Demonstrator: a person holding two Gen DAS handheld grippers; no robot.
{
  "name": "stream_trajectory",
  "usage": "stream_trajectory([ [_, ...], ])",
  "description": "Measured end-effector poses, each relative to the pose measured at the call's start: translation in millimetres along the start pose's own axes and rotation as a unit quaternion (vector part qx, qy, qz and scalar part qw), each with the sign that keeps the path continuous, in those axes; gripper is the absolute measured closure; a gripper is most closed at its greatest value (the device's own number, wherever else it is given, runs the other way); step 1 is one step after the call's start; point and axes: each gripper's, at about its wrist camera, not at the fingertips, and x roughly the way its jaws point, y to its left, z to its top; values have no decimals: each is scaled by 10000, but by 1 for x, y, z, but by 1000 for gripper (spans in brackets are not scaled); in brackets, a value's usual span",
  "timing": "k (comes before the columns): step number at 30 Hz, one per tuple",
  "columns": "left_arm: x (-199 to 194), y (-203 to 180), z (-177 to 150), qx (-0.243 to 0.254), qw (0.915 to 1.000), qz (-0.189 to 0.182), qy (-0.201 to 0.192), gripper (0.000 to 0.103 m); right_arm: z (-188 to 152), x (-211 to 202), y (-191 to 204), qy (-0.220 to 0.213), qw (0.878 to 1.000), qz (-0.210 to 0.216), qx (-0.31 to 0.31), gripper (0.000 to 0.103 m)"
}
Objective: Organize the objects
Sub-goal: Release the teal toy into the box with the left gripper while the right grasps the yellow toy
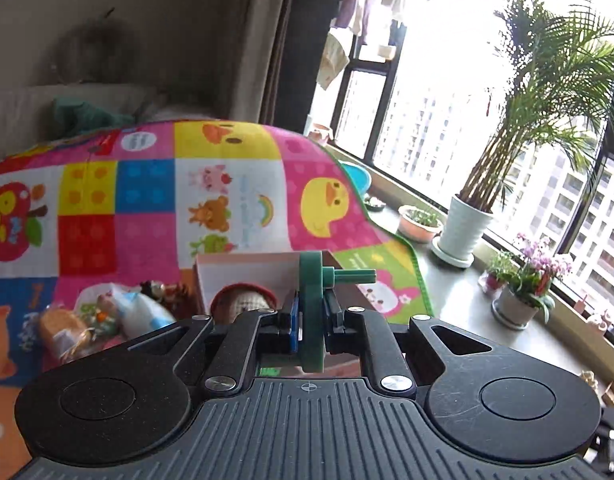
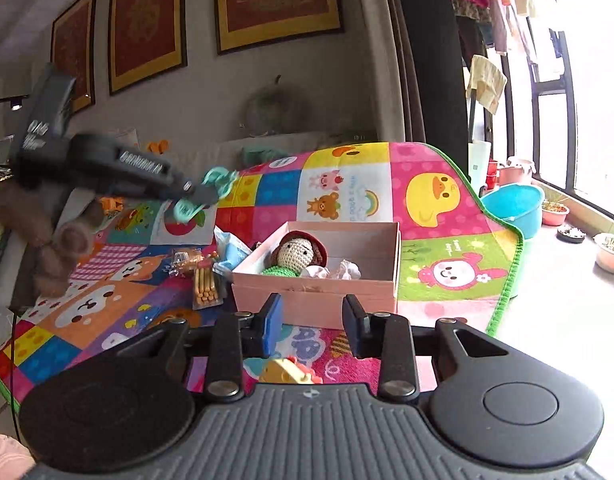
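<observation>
Our left claw (image 1: 311, 320) clamped on a green plastic wheel toy (image 1: 311, 312), held up in the air above the colourful cartoon play mat (image 2: 447, 240), our right claw (image 2: 313, 320) apart with nothing inside, near the pink cardboard box (image 2: 319, 300), a crochet doll with a red hat (image 2: 297, 254) lying in that box.
</observation>
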Motion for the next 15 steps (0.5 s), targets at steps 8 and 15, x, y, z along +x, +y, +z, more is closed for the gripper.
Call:
stream_trajectory([
  [8, 114, 2, 5, -758, 9917, -117, 1027, 84, -31, 11, -12, 493, 9985, -203, -122, 39],
  [15, 73, 36, -26, -913, 9926, -128, 792, 84, -44, 29, 0, 700, 9970, -163, -272, 28],
])
